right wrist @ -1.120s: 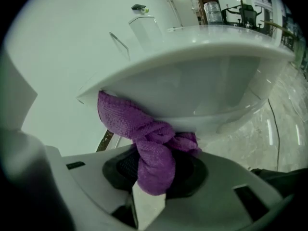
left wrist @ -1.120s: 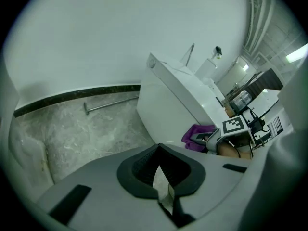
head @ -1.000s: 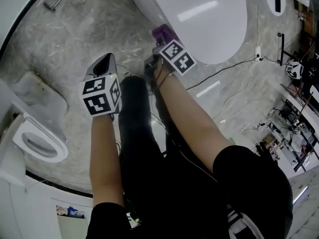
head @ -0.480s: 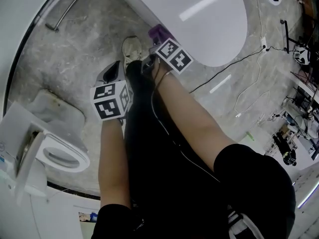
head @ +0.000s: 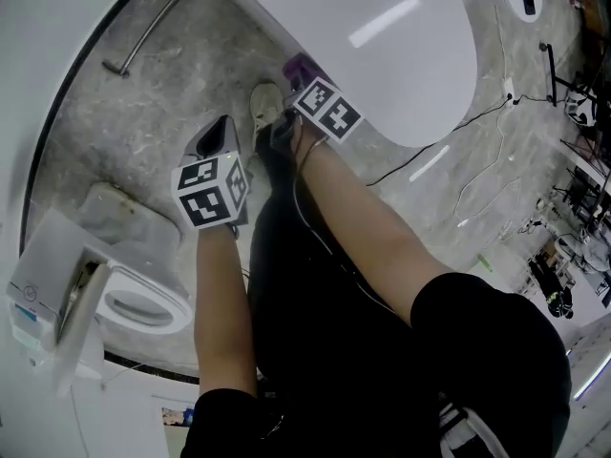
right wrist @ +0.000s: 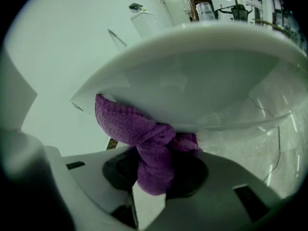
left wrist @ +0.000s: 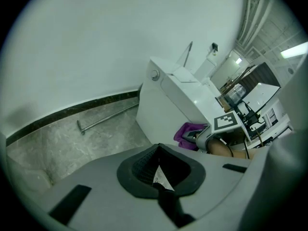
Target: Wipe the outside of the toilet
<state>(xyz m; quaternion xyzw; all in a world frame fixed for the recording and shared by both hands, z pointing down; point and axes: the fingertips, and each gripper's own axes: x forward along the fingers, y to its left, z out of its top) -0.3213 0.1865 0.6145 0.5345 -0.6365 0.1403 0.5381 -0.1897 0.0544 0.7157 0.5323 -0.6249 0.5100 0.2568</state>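
Grey marbled floor (head: 143, 132) fills most of the head view, with a pale wall curving along its far edge. On it stands the large white toilet (head: 382, 55), its lid down and glossy; the left gripper view shows its cistern and flat side (left wrist: 163, 109), and the right gripper view looks up at the curved outside of the bowl under the lid's edge (right wrist: 202, 76). A second, smaller toilet (head: 143, 303) sits low at the left of the head view, seat ring showing and lid raised. The person's black-trousered leg (head: 286, 284) runs up the middle between both bare forearms.

The right gripper (right wrist: 153, 174) is clamped on a purple knitted cloth (right wrist: 144, 138), bunched between its jaws and touching the toilet's outer surface just below the lid's rim; from the head the cloth (head: 304, 68) shows as a small purple patch at the toilet's near edge, just past the gripper's marker cube (head: 326, 110). The left gripper (left wrist: 159, 170) has its jaws drawn together with nothing between them, and hangs over the floor (head: 218, 141) beside the leg, apart from the big toilet.

A metal bar (head: 158, 27) lies on the floor near the wall. A pale shoe (head: 264, 108) rests between the two grippers, and a thin white cable (head: 477, 179) trails across the floor at the right
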